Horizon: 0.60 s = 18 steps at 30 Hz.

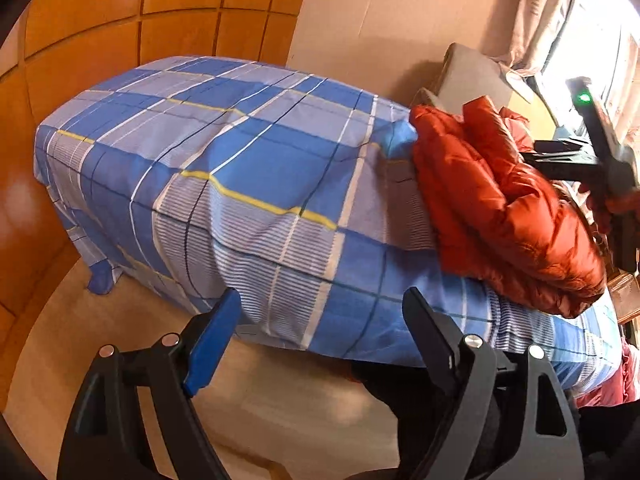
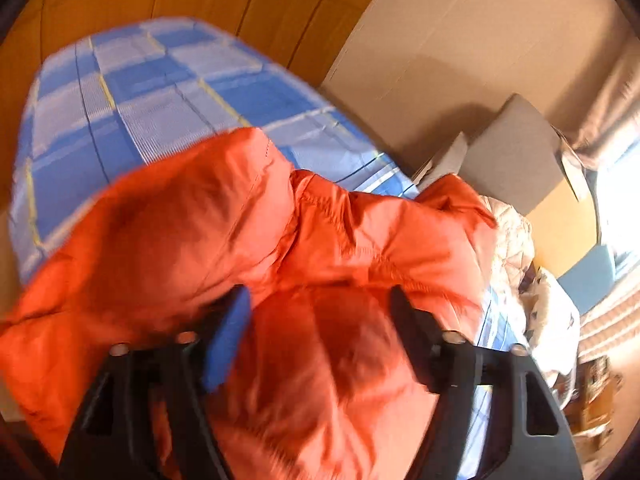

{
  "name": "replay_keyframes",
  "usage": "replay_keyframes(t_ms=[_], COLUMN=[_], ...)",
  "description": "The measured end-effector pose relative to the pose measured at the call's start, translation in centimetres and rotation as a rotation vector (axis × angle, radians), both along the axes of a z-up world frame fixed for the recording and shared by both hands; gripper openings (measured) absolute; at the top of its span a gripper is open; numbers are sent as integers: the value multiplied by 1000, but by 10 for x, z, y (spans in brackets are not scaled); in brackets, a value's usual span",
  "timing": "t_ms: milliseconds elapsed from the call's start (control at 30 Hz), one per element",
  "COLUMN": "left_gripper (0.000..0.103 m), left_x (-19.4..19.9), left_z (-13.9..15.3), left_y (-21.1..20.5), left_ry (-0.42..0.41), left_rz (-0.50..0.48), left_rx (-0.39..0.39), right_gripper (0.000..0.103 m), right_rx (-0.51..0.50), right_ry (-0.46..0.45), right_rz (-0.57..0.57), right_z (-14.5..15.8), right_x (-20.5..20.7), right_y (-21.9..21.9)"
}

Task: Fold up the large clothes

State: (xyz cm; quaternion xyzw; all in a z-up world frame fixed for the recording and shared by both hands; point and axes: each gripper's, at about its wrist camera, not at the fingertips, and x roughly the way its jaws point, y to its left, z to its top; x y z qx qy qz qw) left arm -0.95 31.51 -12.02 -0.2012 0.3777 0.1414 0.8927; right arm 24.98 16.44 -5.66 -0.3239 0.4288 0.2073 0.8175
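The left gripper (image 1: 320, 320) is hanging wide and empty, with the orange jacket (image 1: 500, 200) lying ahead to its right on the bed (image 1: 220, 152). Only the right wrist view is showing the right gripper (image 2: 320, 320) spread wide, straddling jacket fabric.

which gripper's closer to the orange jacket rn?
Right. The right gripper is over the jacket, padding between its open jaws. The left gripper hangs open off the bed's near edge, clear of the jacket.
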Motion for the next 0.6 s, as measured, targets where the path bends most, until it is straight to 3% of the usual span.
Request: replay_keyframes(t_ms=[233,600], left_gripper=[86,96], left_x=[4,33], left_z=[24,58], left_y=[-15,-63], left_ry=[-49,-128], left_rz=[-37,-183], left_rx=[-8,-35], right_gripper=[83,93], right_rx=[95,252], right_ry=[-57,-23], right_rz=[-46,-239], right_z=[26,30], right_x=[-39,-87], right_y=[-36,-128])
